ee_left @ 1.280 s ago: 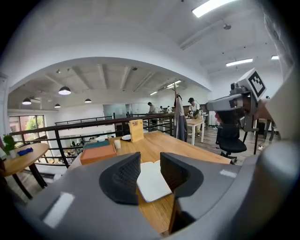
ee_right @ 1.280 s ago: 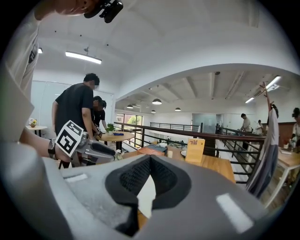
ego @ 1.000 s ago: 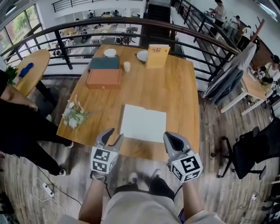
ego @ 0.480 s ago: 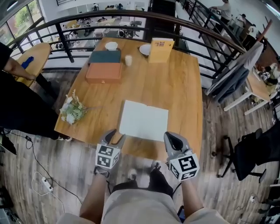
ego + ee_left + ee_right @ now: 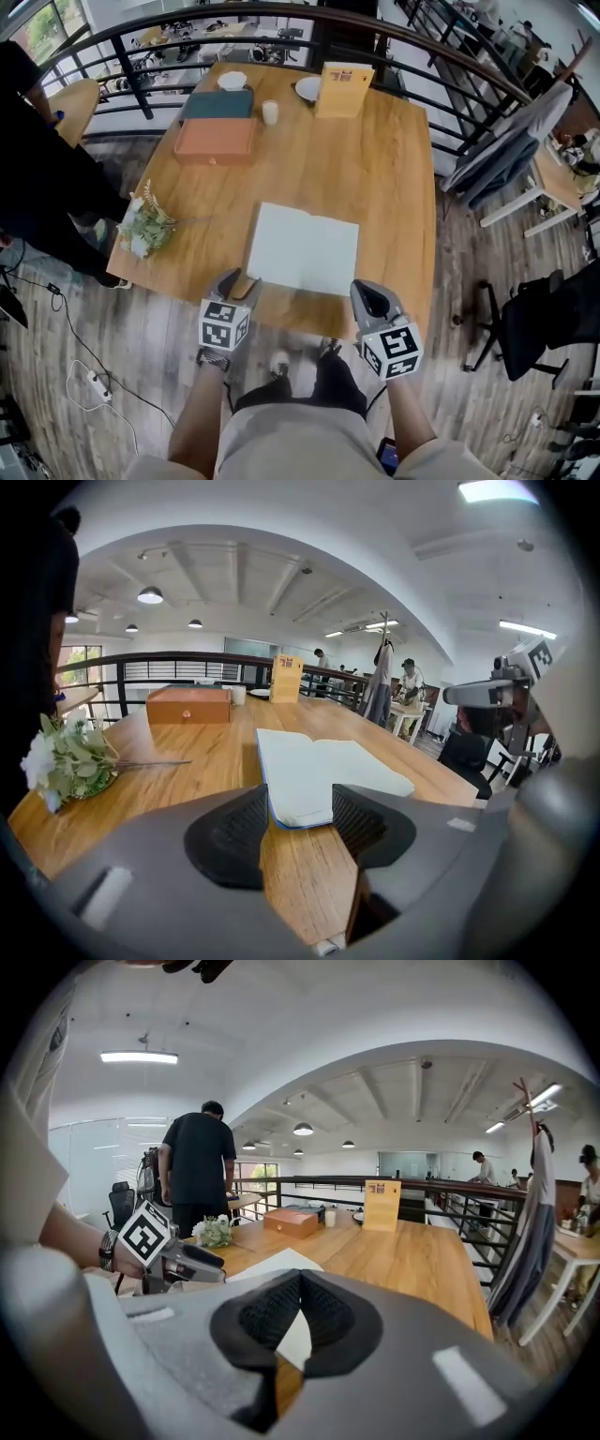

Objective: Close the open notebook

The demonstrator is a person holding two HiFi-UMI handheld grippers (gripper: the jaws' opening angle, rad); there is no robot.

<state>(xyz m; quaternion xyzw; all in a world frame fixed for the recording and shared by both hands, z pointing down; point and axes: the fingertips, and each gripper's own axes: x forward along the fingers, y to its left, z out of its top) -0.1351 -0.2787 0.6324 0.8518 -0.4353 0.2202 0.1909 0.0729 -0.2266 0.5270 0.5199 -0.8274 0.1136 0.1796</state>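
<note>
**Approach to notebook: no contact yet**

L gripper [image 5: 300, 803]: jaws wide apart and have just been opening. Nothing between the pads, only bare table [image 5: 187, 761] seen through the gap. Near-left corner of the notebook [image 5: 328, 766] sits dead ahead, just beyond the tips, untouched. A blue cover edge shows under the white page there.

R gripper [image 5: 300, 1279]: jaws together at the tips, empty. It hangs off the near table edge, near the notebook's near-right corner but apart from it.

Notebook: open flat, pages up, on the near part of the table. Spine runs away from me, approx. between the two grippers. Flowers [image 5: 142, 228] are well off to the left.

Step, my read: pre-grasp; closing not begun. Next move prob. needs L to go fwd and low so one jaw slips under the cover at that corner. Then pinch cover + pages, lift, and swing over the spine to the right. R should either clear the landing side or pin the right half. Risk: the edge is thin, so L may catch the top page only.
</note>
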